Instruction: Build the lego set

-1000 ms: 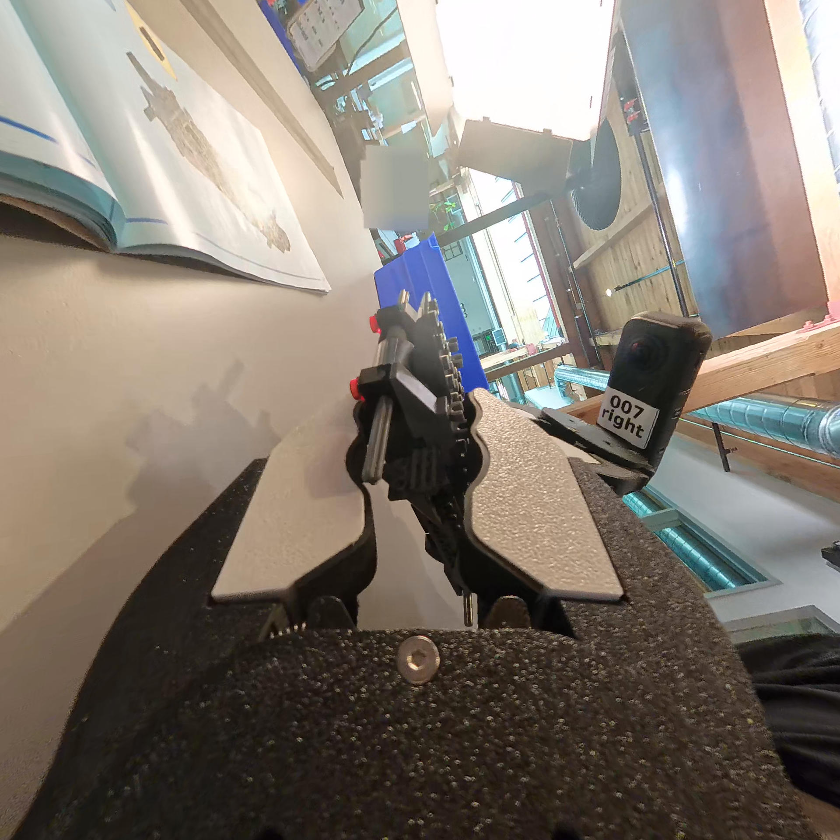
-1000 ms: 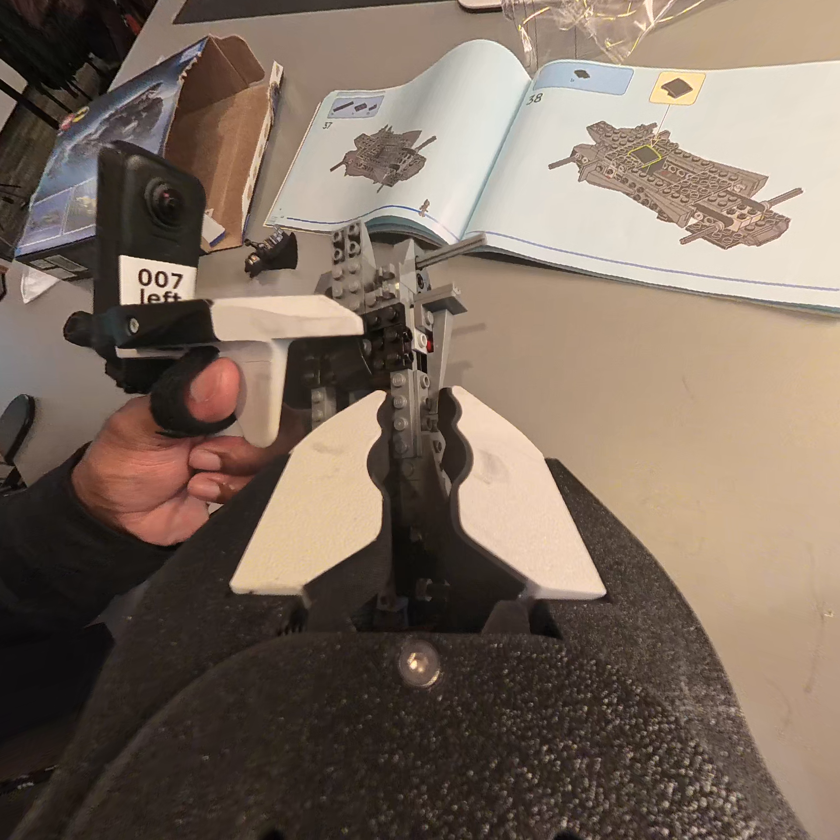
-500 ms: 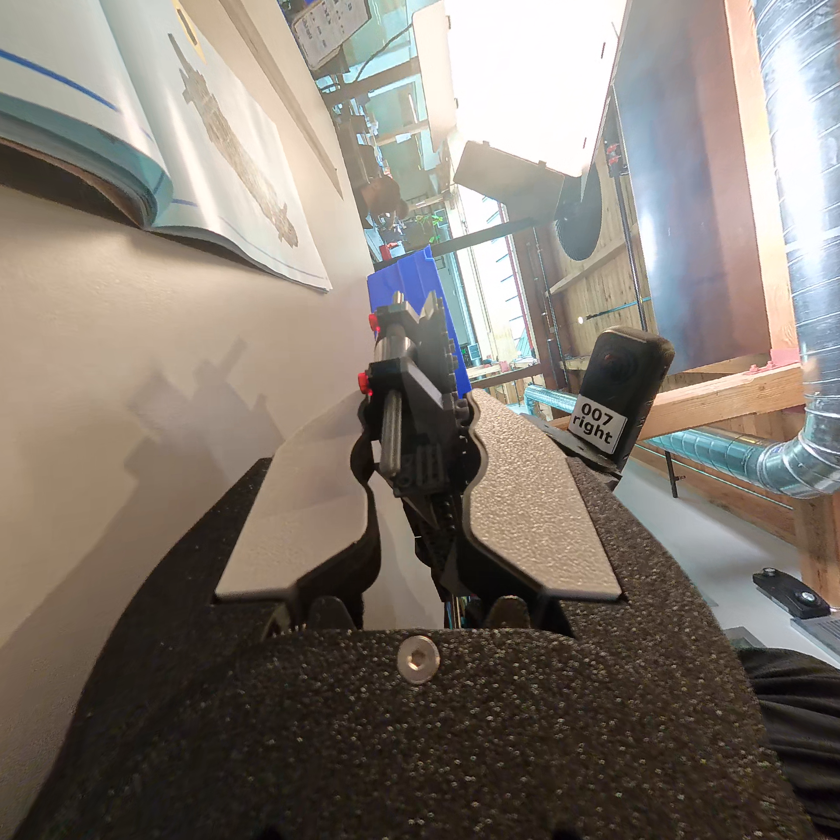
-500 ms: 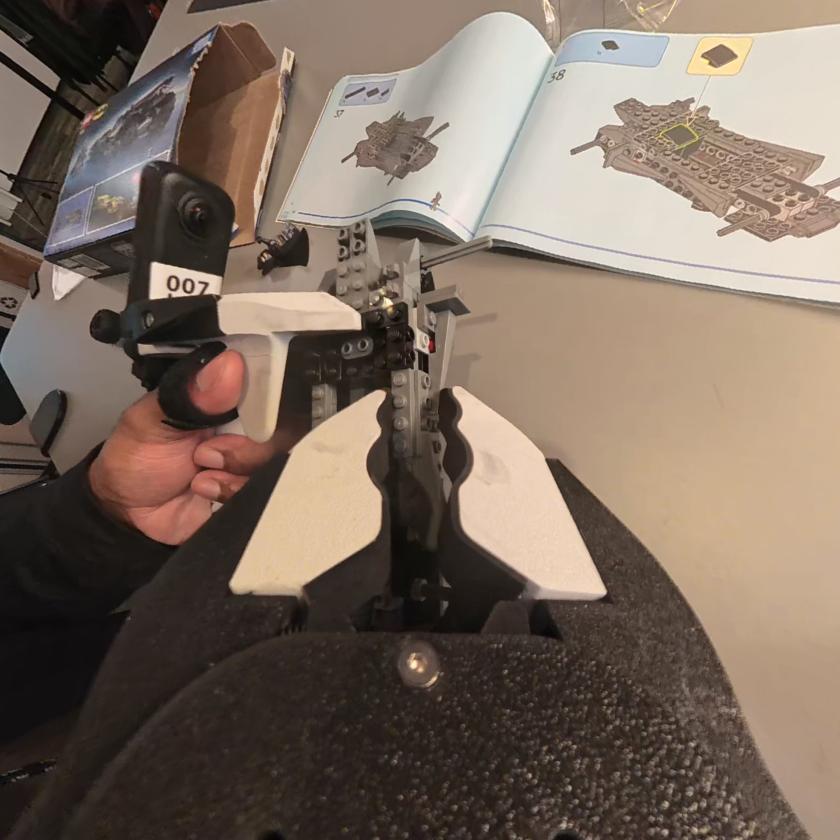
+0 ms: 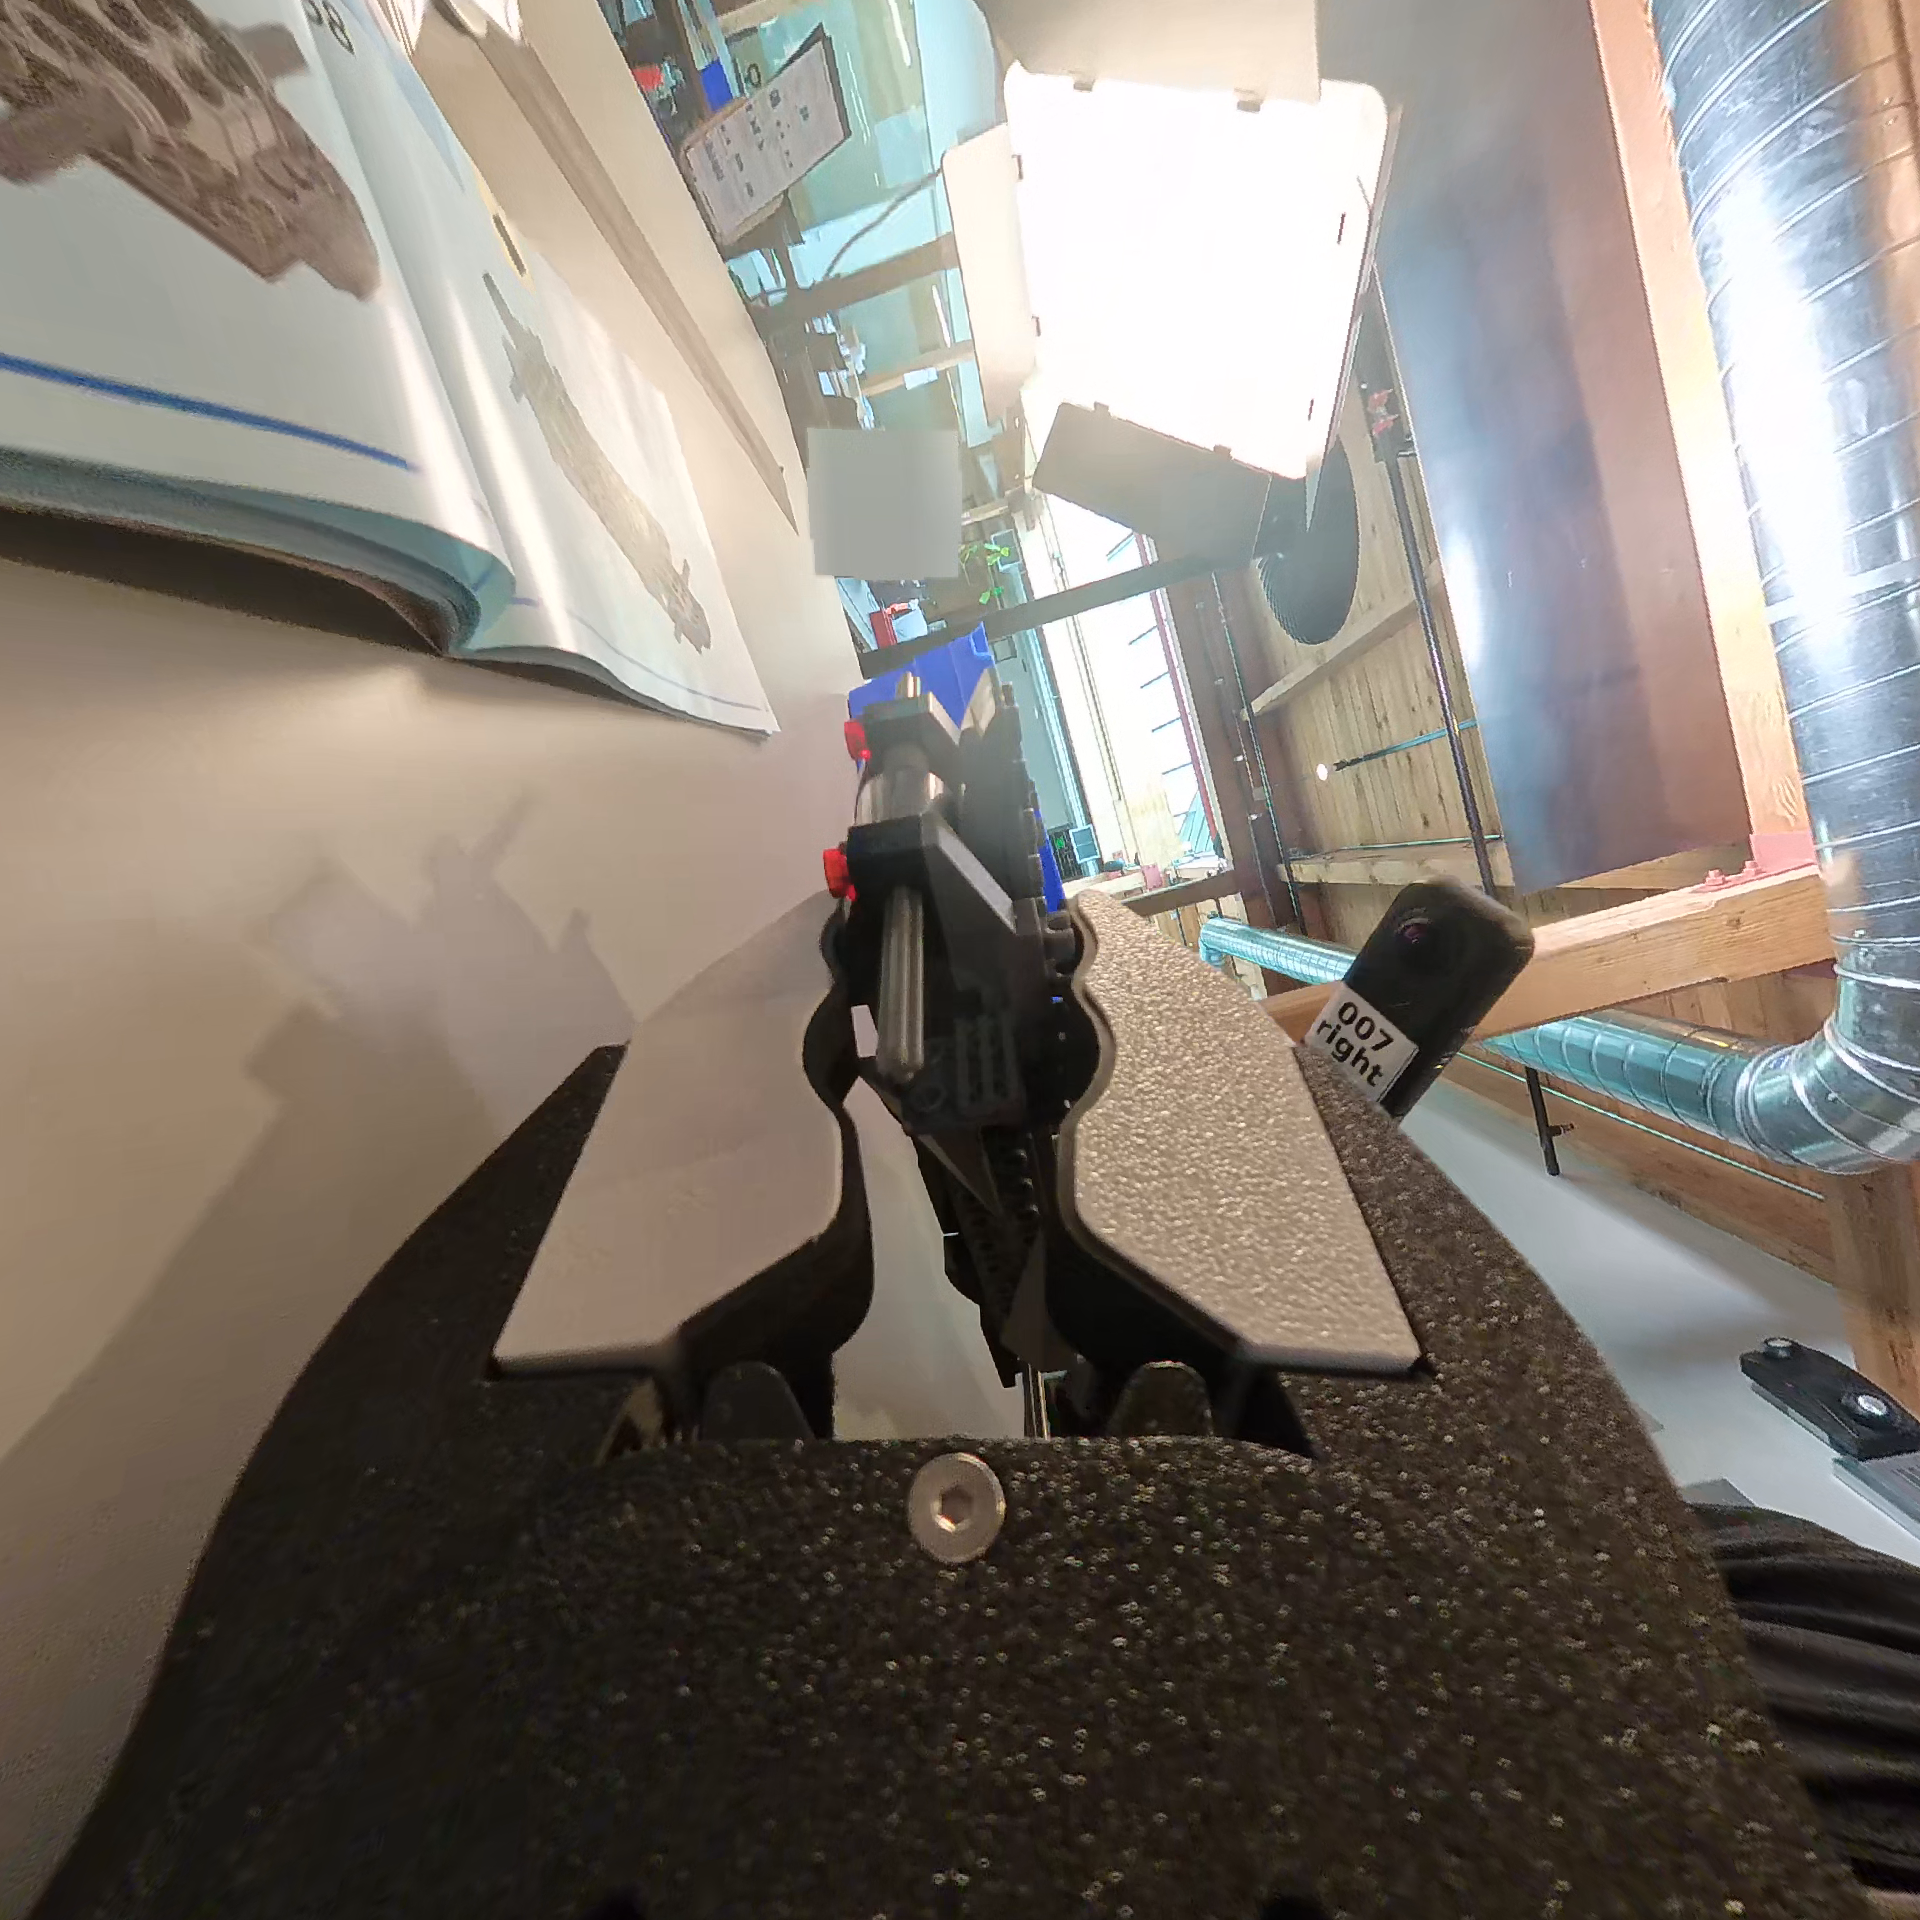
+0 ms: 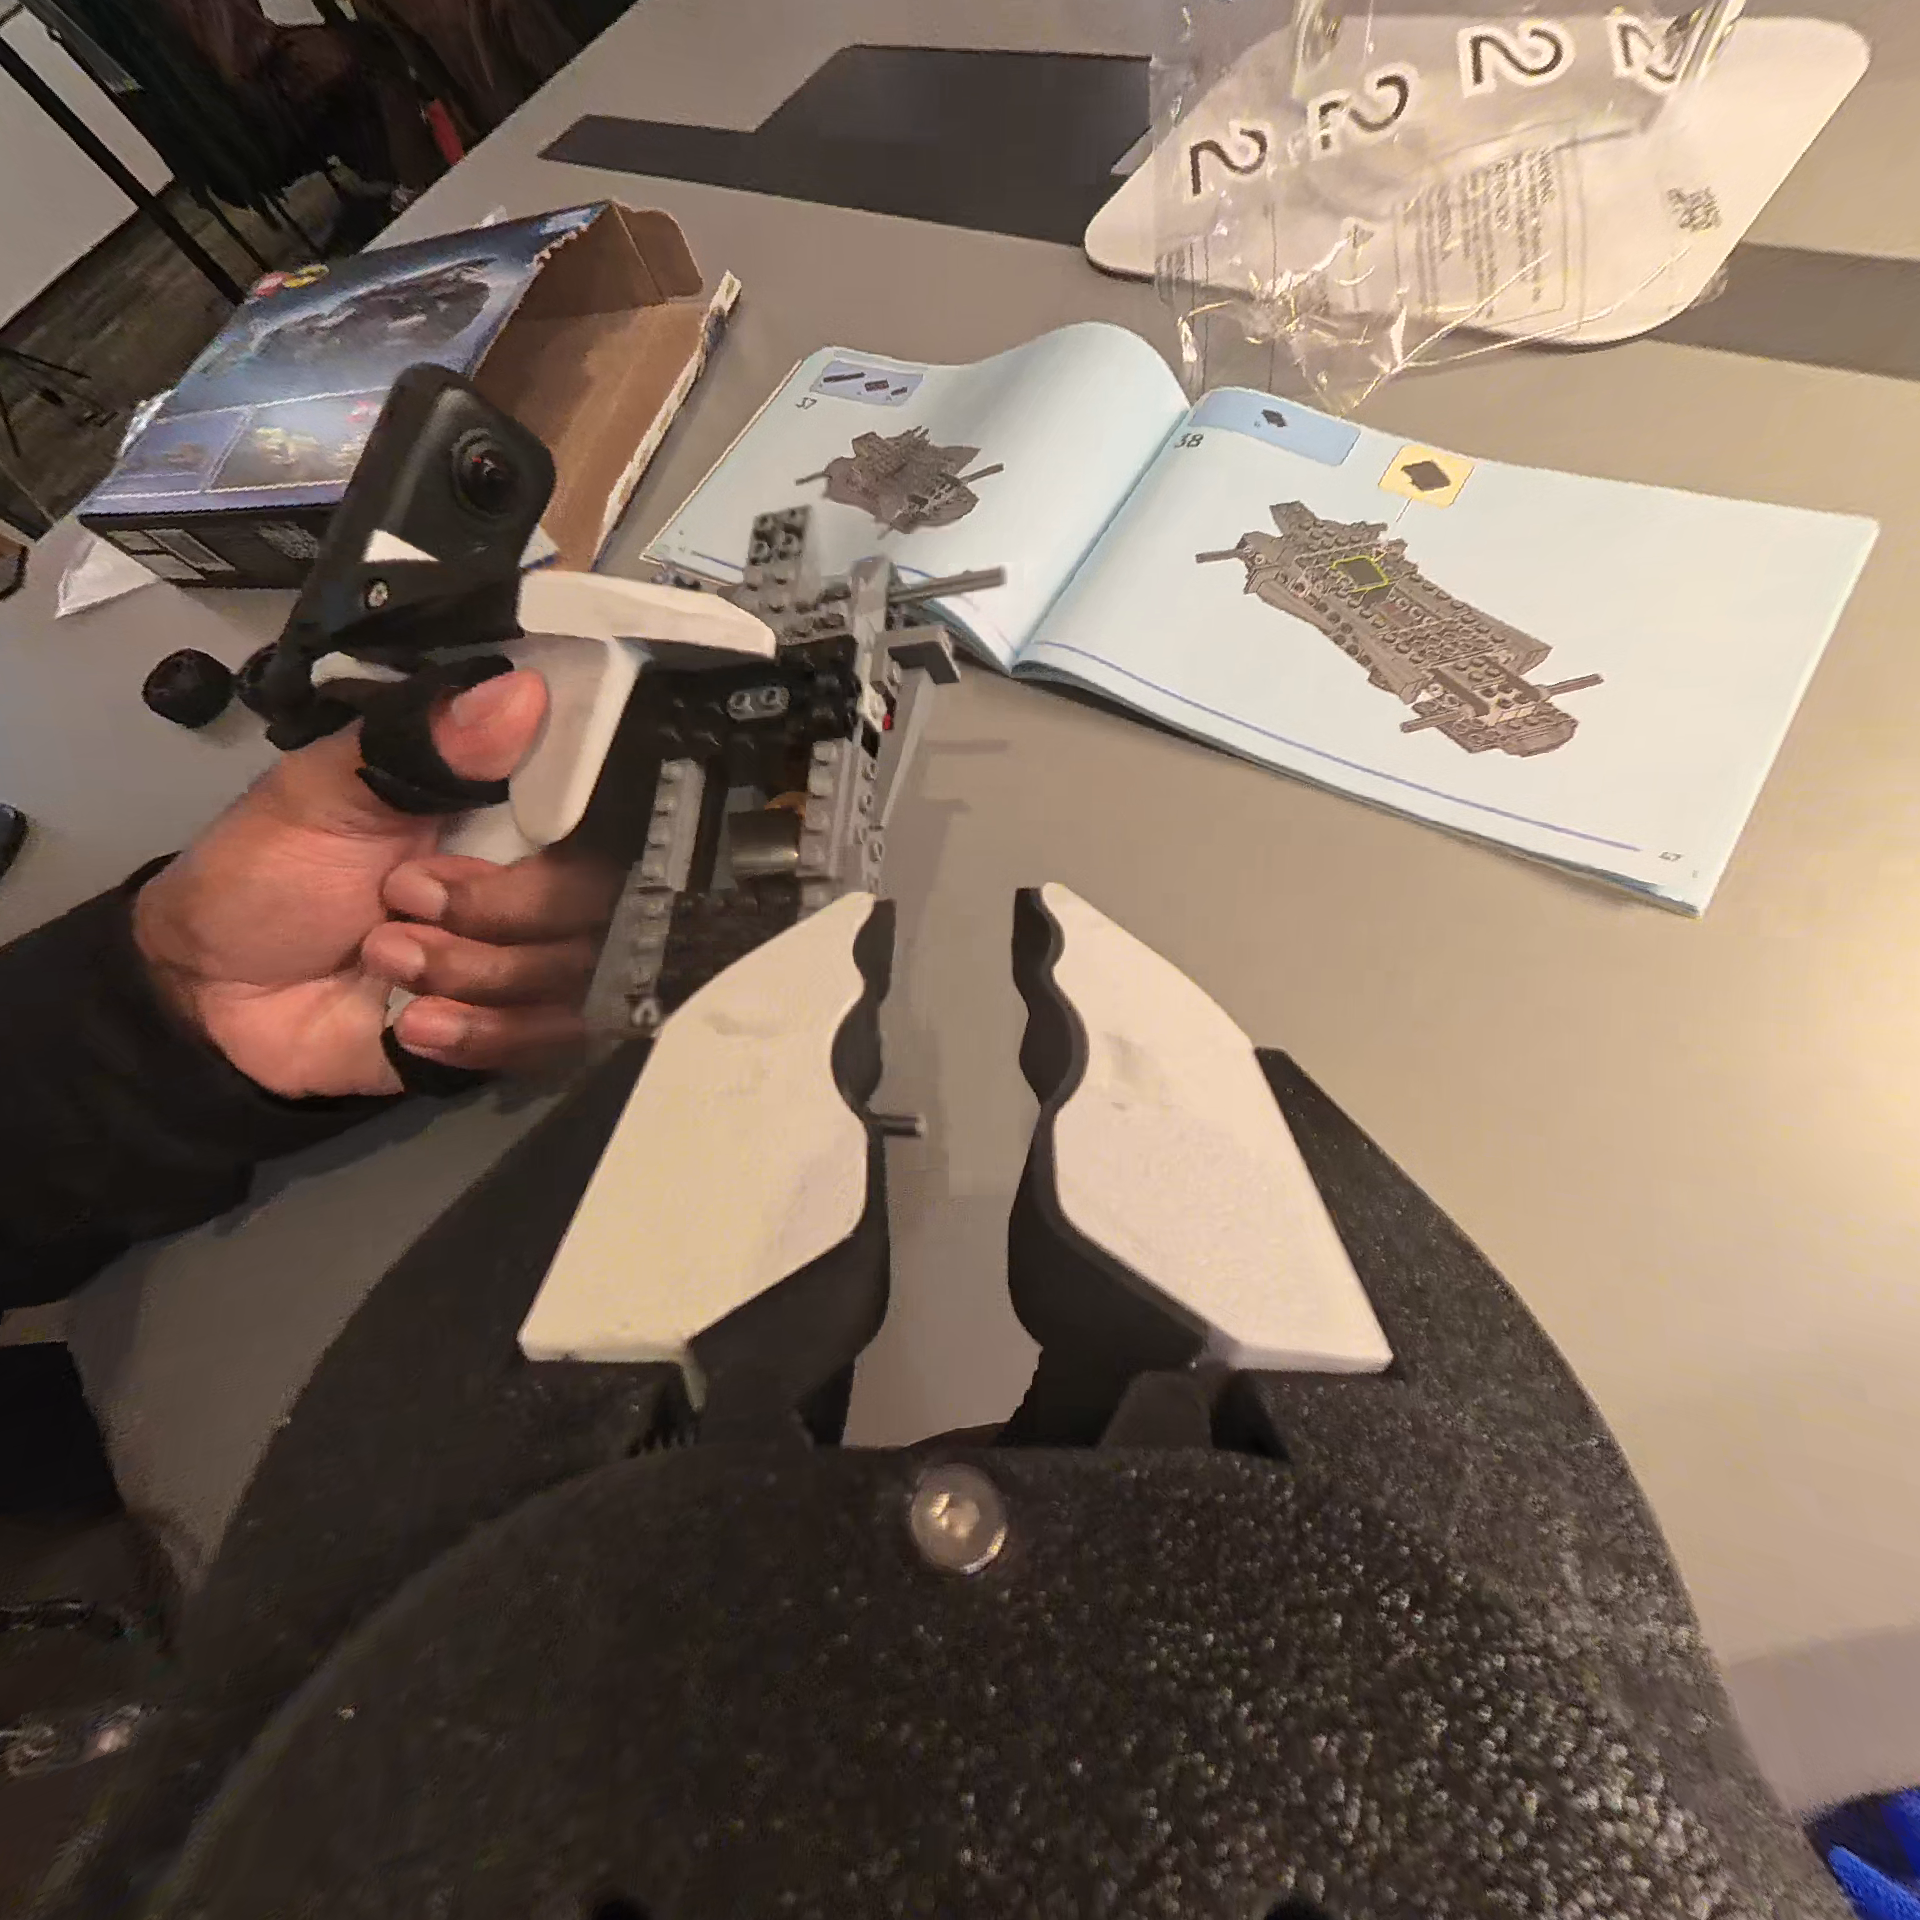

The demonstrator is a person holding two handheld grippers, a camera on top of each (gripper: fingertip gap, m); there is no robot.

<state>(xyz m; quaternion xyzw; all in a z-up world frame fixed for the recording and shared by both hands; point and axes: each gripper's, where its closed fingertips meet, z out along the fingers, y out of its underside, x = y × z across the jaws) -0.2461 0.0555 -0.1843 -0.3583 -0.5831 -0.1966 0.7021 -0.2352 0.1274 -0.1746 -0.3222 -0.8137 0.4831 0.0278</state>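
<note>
My left gripper (image 5: 956,966) is shut on a grey and black brick model (image 5: 940,935) with red studs and a grey axle. It holds the model above the grey table (image 5: 312,935). In the right wrist view the same model (image 6: 769,790) hangs in the left gripper (image 6: 748,707), which a hand (image 6: 343,914) holds. My right gripper (image 6: 951,914) is open and empty, just right of the model, with bare table between its fingers. A thin pin (image 6: 902,1122) of the model pokes out past its left finger (image 6: 748,1143). The right gripper's camera (image 5: 1444,987) shows at the right of the left wrist view.
An open instruction booklet (image 6: 1143,540) lies beyond the model; it also shows in the left wrist view (image 5: 312,364). A torn cardboard box (image 6: 364,343) lies at the far left, a small black part (image 6: 187,686) near it. A clear plastic bag (image 6: 1403,177) lies at the back. One gripper's finger ends stand about 8 cm off the other's.
My right gripper let go of the model, opened and drew back to the right. My left gripper kept hold of the model and swung it to the left.
</note>
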